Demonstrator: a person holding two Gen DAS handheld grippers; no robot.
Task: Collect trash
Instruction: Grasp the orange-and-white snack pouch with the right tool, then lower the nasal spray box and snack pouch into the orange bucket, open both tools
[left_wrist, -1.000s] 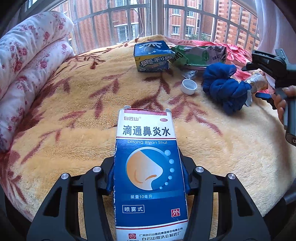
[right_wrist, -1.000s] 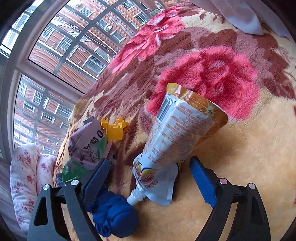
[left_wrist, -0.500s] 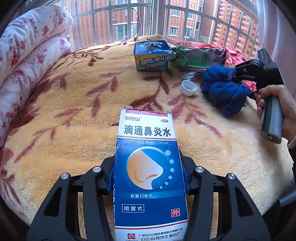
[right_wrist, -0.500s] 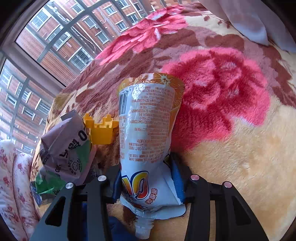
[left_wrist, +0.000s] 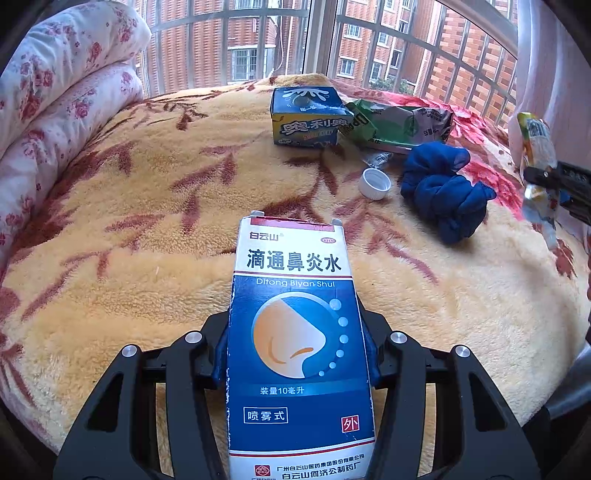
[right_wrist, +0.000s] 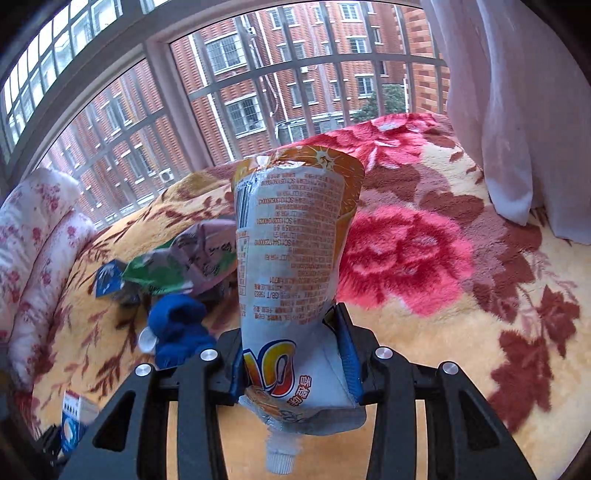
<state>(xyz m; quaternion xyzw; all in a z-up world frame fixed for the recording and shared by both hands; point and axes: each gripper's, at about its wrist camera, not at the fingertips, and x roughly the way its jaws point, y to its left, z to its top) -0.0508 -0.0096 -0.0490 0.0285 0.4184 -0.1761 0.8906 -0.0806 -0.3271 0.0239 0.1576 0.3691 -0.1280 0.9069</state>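
Both grippers are full. The left gripper (left_wrist: 297, 354) is clamped on a blue-and-white medicine box (left_wrist: 295, 332), its blue pads pressed against the box's two long sides, holding it above the yellow flowered blanket (left_wrist: 147, 258). The right gripper (right_wrist: 295, 365) pinches an orange-and-white drink pouch (right_wrist: 291, 258) near its lower end, with the white spout (right_wrist: 279, 459) hanging down toward the camera and the pouch raised clear of the bed. Left lying on the blanket are a blue-and-yellow carton (left_wrist: 306, 118), a crumpled green wrapper (left_wrist: 391, 125) just beside it, a white bottle cap (left_wrist: 375, 183) and a bunched dark blue cloth (left_wrist: 443, 188) close to the cap. Folded floral bedding (left_wrist: 55, 92) is stacked at the window side.
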